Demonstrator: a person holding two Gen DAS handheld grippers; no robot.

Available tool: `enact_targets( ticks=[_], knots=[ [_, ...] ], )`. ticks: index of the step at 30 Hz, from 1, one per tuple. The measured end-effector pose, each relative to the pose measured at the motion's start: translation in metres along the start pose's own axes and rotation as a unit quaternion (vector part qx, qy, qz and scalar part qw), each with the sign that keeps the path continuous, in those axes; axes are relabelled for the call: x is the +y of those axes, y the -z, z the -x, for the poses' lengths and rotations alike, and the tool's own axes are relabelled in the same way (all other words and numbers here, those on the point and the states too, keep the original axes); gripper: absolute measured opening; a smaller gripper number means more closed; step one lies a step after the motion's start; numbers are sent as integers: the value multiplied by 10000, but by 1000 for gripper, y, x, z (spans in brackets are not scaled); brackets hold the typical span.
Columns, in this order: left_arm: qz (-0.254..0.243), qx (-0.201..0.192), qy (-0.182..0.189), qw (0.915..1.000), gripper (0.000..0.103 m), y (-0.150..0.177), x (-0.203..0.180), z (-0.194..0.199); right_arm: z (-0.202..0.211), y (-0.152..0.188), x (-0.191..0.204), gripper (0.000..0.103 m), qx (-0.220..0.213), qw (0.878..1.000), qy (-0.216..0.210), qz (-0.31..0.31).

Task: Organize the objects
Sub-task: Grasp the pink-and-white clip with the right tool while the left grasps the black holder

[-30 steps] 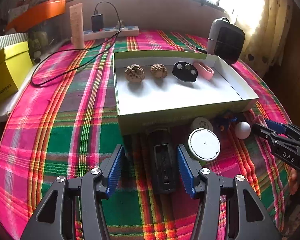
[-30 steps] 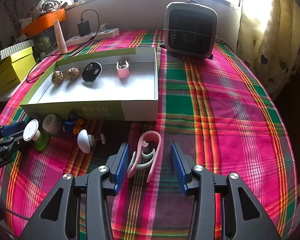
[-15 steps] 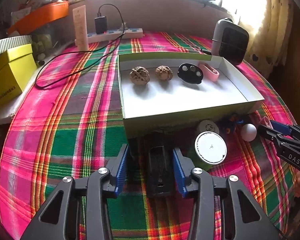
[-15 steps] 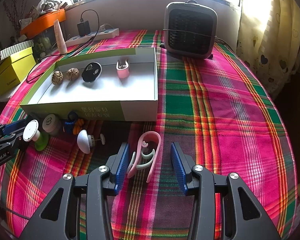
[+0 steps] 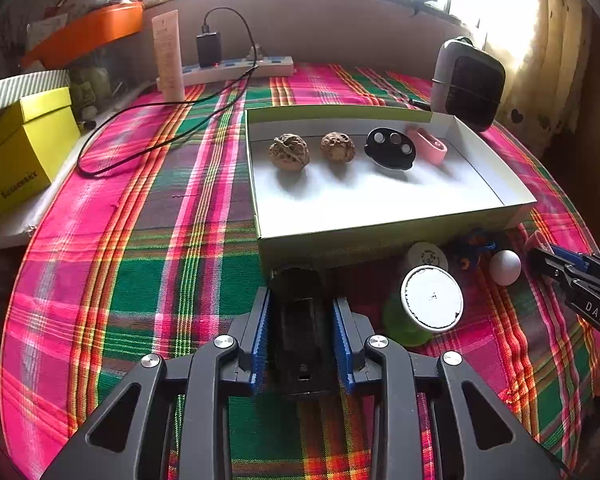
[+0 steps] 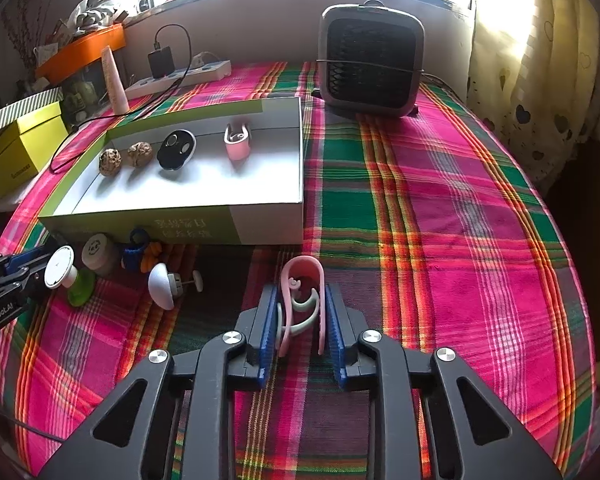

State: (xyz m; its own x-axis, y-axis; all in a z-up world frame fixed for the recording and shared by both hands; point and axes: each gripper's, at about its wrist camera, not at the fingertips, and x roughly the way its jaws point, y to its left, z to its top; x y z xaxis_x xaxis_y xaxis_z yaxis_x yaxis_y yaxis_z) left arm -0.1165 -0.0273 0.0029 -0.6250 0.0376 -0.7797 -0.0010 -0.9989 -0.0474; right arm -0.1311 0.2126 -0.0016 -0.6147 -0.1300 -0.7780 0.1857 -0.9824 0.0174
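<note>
Black clip (image 5: 300, 332) pinched in left gripper (image 5: 300, 340), pink clip (image 6: 302, 304) pinched in right gripper (image 6: 302, 320), jaws just closed tight on both, on plaid cloth (image 6: 460, 240) before box (image 5: 380, 236). Grasp step done; next, probably lift and set inside box beside walnuts (image 5: 290, 151).

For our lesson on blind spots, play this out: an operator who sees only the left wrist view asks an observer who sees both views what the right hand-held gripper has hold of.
Observer: The right hand-held gripper is shut on a pink clip that lies on the tablecloth. Its jaws have just been closing.
Operator: And the white ball beside it?
Observer: It is a dome on a short stem that ends in a small disc, and it lies on its side.
Operator: Is there anything on the box's near wall? It is in shadow here.
Observer: Yes, a row of printed characters.
</note>
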Motion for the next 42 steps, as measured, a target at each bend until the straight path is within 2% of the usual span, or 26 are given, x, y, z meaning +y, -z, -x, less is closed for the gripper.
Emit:
enact_targets(
  ticks=[25, 42],
  knots=[
    [36, 18, 62, 10000, 25, 4, 0, 3, 3, 6, 8, 24, -13, 9998, -206, 40],
    [-4, -126, 161, 9998, 25, 0, -1, 20, 11, 1, 12, 24, -110, 9994, -323, 90]
  ],
)
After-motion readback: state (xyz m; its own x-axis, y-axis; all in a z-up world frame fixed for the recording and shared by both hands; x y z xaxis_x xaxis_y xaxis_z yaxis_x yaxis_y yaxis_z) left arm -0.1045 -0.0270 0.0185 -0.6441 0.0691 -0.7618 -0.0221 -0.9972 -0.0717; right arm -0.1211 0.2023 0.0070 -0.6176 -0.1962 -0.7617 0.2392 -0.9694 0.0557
